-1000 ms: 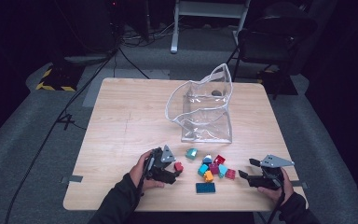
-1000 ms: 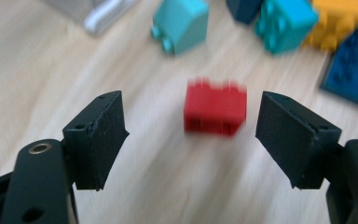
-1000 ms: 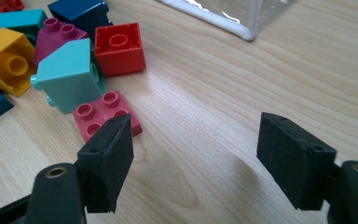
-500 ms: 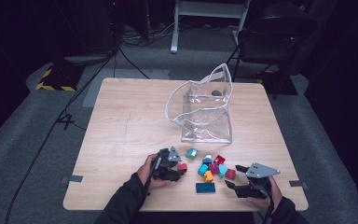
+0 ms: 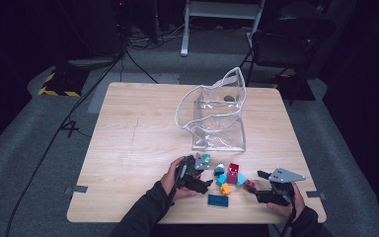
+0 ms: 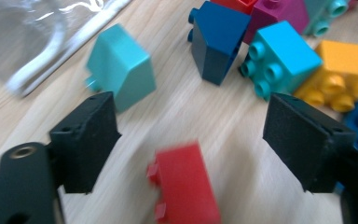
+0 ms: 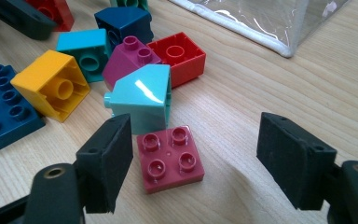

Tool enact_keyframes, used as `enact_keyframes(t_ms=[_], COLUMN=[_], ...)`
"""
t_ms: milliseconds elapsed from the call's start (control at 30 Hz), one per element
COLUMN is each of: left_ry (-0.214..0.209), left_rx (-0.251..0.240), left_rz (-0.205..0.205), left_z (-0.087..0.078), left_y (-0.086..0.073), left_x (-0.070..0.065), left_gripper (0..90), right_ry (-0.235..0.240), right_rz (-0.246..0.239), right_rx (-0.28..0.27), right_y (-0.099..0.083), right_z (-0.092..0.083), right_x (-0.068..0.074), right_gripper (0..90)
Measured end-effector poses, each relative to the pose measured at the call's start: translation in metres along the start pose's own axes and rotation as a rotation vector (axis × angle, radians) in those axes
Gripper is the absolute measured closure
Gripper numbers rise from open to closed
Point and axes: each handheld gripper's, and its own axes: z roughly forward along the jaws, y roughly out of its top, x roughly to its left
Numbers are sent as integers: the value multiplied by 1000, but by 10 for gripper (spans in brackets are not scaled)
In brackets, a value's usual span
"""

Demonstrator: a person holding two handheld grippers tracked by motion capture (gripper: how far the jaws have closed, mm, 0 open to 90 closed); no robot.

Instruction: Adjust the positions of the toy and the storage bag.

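On the near edge of the wooden table [image 5: 128, 148], at the left, the person's left hand [image 5: 170, 178] holds the left gripper [image 6: 186, 140] low over the wood, its jaws spread wide apart. Between those jaws in the left gripper view lies a red brick [image 6: 184, 186], blurred, touching neither pad. Just past the left jaw sits a teal sloped brick [image 6: 121, 65], and beyond it the white-edged rim of the clear plastic bag [image 5: 214, 118], which stands open toward the table's middle in the high view. Farther right in the left gripper view a dark blue brick [image 6: 216, 42] stands beside a cyan brick [image 6: 279, 58] lying on its side, with an orange brick [image 6: 345, 77] touching the cyan one and a magenta brick [image 6: 279, 14] behind.

Moving right in the high view, a flat dark blue plate [image 5: 218, 201] lies alone nearest the table edge, apart from the cluster.

At the right, the right hand [image 5: 291, 200] holds the right gripper [image 7: 193, 154], jaws also wide apart and gripping nothing. A small maroon plate [image 7: 170, 158] with four studs lies between them, close against the left jaw and well clear of the right one. A pale teal sloped brick [image 7: 142, 98] touches the plate's far edge. Behind it stand a red square brick [image 7: 179, 56] and the magenta brick, with the orange and cyan bricks to their left.
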Motion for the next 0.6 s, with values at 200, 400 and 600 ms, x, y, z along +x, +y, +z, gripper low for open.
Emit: enact_keyframes(t_ms=[200, 400, 600], left_ry=[-22, -21, -24], left_rx=[-7, 57, -17], left_rz=[48, 124, 53], left_z=[-20, -1, -8], left_y=[-14, -15, -13], left_x=[-33, -60, -54], left_gripper=[156, 166, 159], right_ry=[-6, -24, 3], right_rz=[-9, 2, -10], right_rx=[10, 17, 9], right_y=[0, -1, -1], right_z=[2, 3, 3], right_x=[-1, -5, -4], right_gripper=[275, 276, 274])
